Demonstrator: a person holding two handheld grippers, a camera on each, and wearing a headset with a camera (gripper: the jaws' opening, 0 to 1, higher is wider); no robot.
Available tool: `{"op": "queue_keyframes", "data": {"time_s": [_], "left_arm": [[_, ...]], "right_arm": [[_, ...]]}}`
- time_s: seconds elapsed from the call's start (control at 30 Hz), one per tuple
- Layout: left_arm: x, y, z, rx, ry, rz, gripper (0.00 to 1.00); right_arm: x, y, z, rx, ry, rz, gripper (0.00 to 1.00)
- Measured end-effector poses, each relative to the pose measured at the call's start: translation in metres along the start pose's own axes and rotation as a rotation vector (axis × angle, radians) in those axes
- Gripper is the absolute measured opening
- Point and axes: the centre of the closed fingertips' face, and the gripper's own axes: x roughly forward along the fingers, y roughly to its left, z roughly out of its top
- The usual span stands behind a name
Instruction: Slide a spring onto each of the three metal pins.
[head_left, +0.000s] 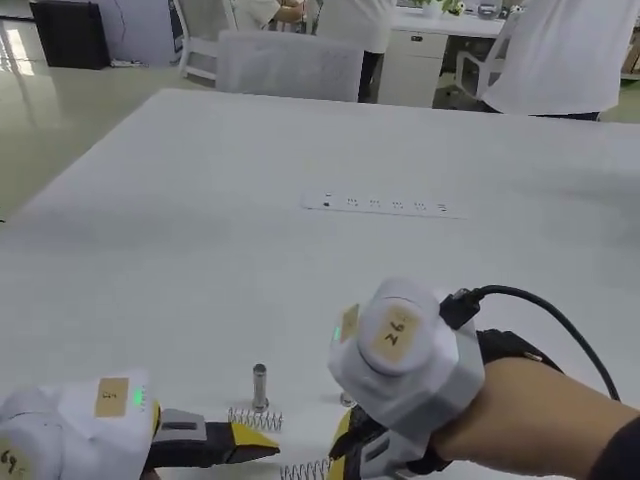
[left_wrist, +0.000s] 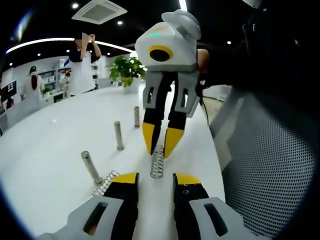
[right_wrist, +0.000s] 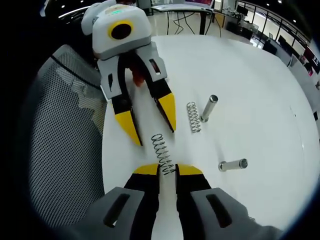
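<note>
My right gripper (right_wrist: 168, 170) is shut on one end of a steel spring (right_wrist: 161, 147), which points toward my left gripper (right_wrist: 150, 127). The left gripper (left_wrist: 156, 179) faces it, open, with its yellow tips just short of the spring's (left_wrist: 157, 161) free end. A second spring (right_wrist: 193, 117) lies flat on the white table beside a metal pin (right_wrist: 209, 107); another pin (right_wrist: 232, 164) stands further right. In the left gripper view, pins (left_wrist: 91, 167) (left_wrist: 118, 135) stand in a row, and a third, ribbed-looking post (left_wrist: 136, 116) is behind them. In the head view, both grippers (head_left: 262, 452) (head_left: 345, 452) work at the near table edge.
The white table (head_left: 320, 260) stretches far ahead, with a flush socket strip (head_left: 385, 205) in its middle. A mesh chair back (right_wrist: 65, 125) is close behind the near edge. People and office chairs stand beyond the far edge (head_left: 290, 60).
</note>
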Motion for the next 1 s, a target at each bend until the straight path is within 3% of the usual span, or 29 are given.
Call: {"op": "queue_keyframes", "data": {"time_s": [0.43,0.73,1.0], "left_arm": [[0.0052,-0.0020,-0.0014,0.020,-0.003,-0.018,0.03],[0.0064,-0.0055,-0.0025,0.038,0.004,-0.030,0.02],[0.0054,-0.0079,0.0060,0.030,-0.026,-0.041,0.02]], "right_arm": [[0.0043,0.0040,0.0030,0.018,-0.006,0.014,0.09],[0.0072,0.0078,-0.0012,0.004,-0.004,0.039,0.10],[0.0092,0.0081,-0.0053,0.004,0.000,0.047,0.13]]}}
